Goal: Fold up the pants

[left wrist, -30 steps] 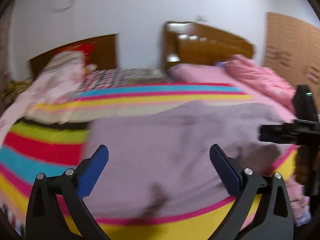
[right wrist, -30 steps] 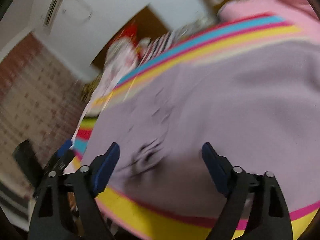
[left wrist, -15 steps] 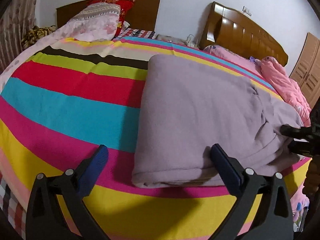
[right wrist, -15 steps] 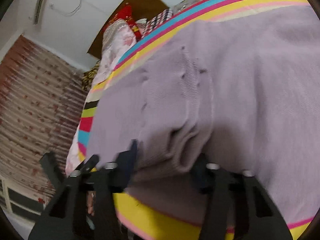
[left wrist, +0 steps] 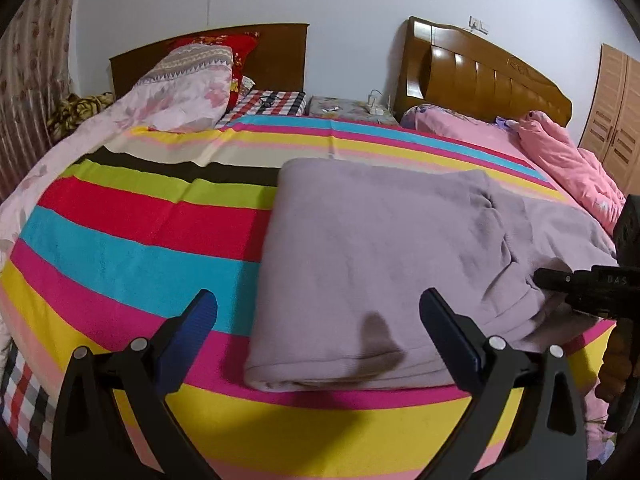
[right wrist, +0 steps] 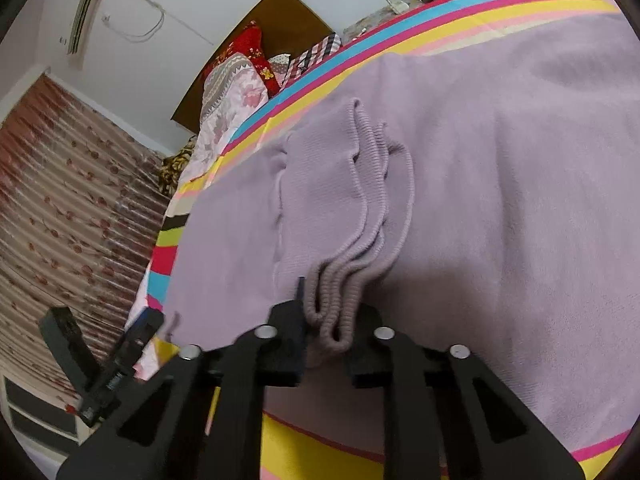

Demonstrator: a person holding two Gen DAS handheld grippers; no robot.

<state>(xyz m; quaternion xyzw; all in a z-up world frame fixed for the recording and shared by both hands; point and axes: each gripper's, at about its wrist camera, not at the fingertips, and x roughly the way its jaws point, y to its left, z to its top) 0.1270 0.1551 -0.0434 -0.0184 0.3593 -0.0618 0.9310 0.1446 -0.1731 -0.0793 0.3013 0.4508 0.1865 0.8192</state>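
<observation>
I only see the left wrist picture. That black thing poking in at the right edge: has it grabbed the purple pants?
Observer: Yes. The right wrist view shows the right tool has just been closing, and its jaws now pinch the pants by a ribbed edge.
Operator: One layer only?
Observer: No, several ribbed edges are bunched together there.
Operator: Anything else I miss?
Observer: An air conditioner high on the wall.

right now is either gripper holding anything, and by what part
The right gripper is shut on the pants, pinching the bunched ribbed cuffs. The left gripper is open, holding nothing.
</observation>
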